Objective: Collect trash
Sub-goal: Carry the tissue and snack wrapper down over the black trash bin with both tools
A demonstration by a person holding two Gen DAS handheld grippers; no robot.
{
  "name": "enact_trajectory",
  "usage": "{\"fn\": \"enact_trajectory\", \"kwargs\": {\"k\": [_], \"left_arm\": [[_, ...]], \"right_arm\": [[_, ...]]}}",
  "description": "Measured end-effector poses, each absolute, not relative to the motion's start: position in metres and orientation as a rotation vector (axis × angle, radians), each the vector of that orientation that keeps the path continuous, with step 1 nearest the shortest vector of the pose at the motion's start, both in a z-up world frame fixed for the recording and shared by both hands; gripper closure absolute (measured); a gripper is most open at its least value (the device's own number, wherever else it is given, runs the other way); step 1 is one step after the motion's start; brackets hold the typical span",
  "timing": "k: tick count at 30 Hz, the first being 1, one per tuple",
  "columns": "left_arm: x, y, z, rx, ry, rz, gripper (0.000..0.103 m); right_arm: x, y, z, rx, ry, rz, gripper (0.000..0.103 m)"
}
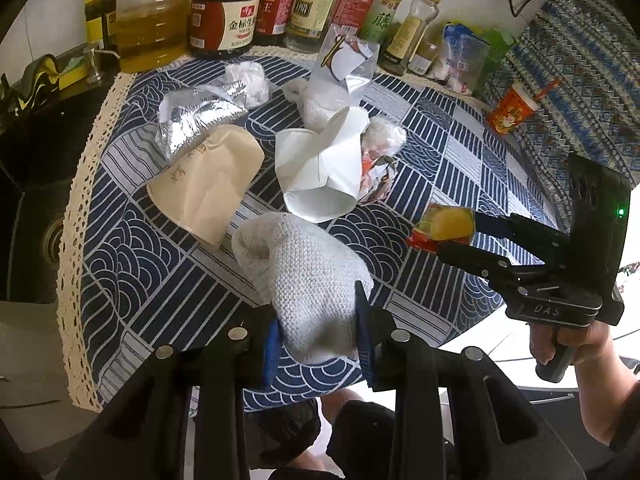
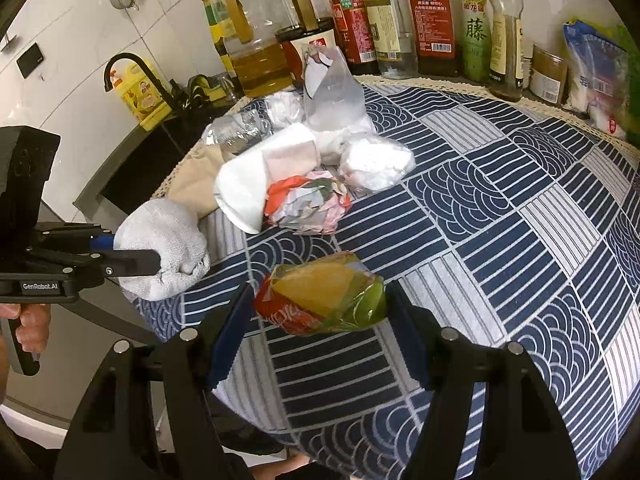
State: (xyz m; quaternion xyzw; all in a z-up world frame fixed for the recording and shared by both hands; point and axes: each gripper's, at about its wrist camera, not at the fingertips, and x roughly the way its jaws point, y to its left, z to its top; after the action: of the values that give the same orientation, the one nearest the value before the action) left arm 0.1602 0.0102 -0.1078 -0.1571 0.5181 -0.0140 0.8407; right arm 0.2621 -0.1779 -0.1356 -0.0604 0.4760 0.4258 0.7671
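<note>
My left gripper [image 1: 318, 328] is shut on a white knitted cloth [image 1: 304, 276], lifted off the blue patterned tablecloth [image 1: 152, 264]; the same cloth [image 2: 164, 236] shows at the left of the right wrist view. My right gripper [image 2: 320, 320] is shut on a crumpled snack wrapper [image 2: 324, 294], yellow, green and red, held above the cloth; the wrapper [image 1: 446, 226] also shows in the left wrist view. Behind lie a tan paper cup [image 1: 208, 184], a white paper cup [image 1: 320, 168], a foil bag [image 1: 192, 120], a clear bag [image 2: 334, 88] and a crumpled colour paper [image 2: 308, 204].
Oil and sauce bottles [image 1: 224, 16] line the back of the counter. A black sink [image 1: 36, 216] with a tap [image 2: 132, 68] lies to the left. An orange drink cup [image 1: 512, 108] lies at the far right. A person's legs [image 1: 320, 420] show below the counter edge.
</note>
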Motion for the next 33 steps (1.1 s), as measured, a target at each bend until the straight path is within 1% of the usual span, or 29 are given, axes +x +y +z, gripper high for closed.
{"fn": "enact_trajectory", "kwargs": {"k": [8, 18, 24, 33], "left_arm": [[0.141, 0.011, -0.094, -0.332, 1.059, -0.057, 0.074], [0.097, 0.018, -0.08, -0.332, 1.022, -0.06, 0.074], [0.067, 0.024, -0.082, -0.359, 1.01, -0.053, 0.074], [0.024, 0.035, -0.095, -0.401, 1.013, -0.031, 0.074]], "right_arm": [[0.239, -0.181, -0.115, -0.118, 1.01, 0.906, 0.036], [0.199, -0.171, -0.094, -0.099, 0.987, 0.914, 0.036], [0.169, -0.159, -0.087, -0.098, 0.976, 0.937, 0.036], [0.133, -0.141, -0.094, -0.103, 1.002, 0.98, 0.036]]}}
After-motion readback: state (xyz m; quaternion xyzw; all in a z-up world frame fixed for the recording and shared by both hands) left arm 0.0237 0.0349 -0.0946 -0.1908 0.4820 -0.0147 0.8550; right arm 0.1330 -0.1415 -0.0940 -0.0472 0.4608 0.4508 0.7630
